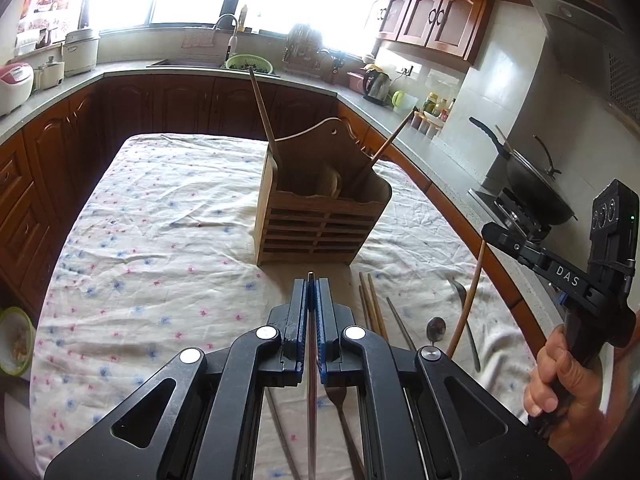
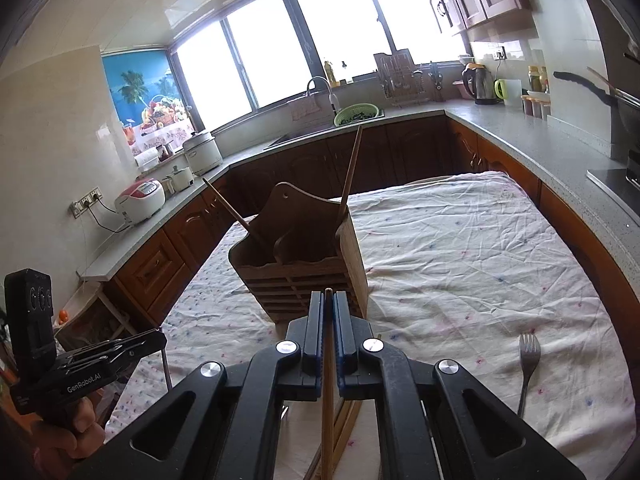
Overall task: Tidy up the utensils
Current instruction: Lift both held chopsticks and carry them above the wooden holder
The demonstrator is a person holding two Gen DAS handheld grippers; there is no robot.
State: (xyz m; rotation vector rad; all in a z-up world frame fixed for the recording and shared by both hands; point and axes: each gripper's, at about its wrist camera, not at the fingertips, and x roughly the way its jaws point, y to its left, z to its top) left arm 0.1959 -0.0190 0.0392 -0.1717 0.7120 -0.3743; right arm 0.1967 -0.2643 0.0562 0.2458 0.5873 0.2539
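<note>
Kitchen with brown wooden cabinets, grey counters, bright windows; tabletop [image 1: 160, 216] draped in wrinkled white floral cloth. Mid-tabletop, one slatted wooden utensil holder [image 1: 320, 216] with scalloped back, two wooden sticks leaning out of it, one at each side. Left gripper [image 1: 311, 280]: fingers pressed together, pinching one thin dark metal chopstick [image 1: 312, 360]. Right gripper [image 2: 329, 294]: fingers pressed together, pinching one slim wooden chopstick [image 2: 328, 400]. Toward the near edge, loose: several wooden chopsticks [image 1: 374, 304], two steel spoons, the smaller [image 1: 436, 328] round-bowled, and one steel fork [image 2: 528, 368] near the right edge.
</note>
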